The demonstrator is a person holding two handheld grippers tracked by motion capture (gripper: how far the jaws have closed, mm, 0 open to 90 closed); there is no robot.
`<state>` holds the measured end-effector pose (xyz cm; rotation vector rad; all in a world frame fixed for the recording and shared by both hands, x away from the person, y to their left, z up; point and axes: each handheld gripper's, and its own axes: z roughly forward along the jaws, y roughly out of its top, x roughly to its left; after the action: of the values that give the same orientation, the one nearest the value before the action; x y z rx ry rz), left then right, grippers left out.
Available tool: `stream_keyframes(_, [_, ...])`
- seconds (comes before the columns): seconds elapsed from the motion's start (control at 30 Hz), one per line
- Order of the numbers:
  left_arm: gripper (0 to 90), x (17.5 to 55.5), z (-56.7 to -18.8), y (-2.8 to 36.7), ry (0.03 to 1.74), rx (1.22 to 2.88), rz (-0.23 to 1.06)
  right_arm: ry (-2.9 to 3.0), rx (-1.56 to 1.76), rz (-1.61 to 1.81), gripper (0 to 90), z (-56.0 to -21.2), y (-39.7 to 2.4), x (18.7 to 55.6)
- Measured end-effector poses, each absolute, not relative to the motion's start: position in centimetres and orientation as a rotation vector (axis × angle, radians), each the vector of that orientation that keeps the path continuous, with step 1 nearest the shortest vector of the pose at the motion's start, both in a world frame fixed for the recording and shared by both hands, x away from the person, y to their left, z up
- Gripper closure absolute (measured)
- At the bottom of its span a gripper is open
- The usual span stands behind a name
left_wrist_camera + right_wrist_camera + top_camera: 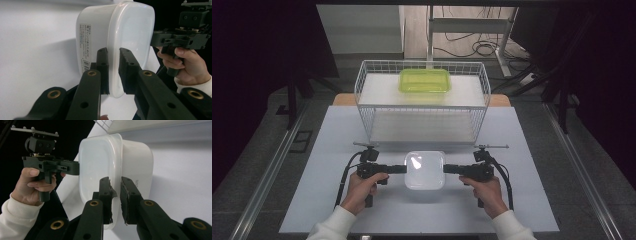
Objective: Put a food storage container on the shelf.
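My left gripper [113, 72] pinches the lid rim of the white lidded container [425, 170] at its 9 o'clock edge; my right gripper [115, 200] pinches the same rim at 3 o'clock, pads pressing on either side of the lip. The container sits on the grey table [322, 150] at the centre, just at 6 o'clock of the white wire rack [422, 102], whose top shelf carries a green container [425, 80]. To lift well, I judge both hands must rise together and level, keeping equal squeeze so the thin rim neither flexes nor slips, then clear the rack's front.
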<state>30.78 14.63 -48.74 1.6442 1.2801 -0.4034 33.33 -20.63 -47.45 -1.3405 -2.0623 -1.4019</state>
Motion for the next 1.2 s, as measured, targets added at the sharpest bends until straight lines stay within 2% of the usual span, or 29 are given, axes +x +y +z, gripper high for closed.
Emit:
stream_keyframes(0.4, [79.1,30.5,-46.7,14.8,1.245,1.650,-0.351,-2.113,-1.291,-1.462,78.9,-45.7,-20.5,33.0])
stream_keyframes(1.2, [79.6,32.4,-41.2,14.5,1.159,1.663,-0.303,-2.144,-1.270,-1.577,78.2,-41.2,-20.9,34.2])
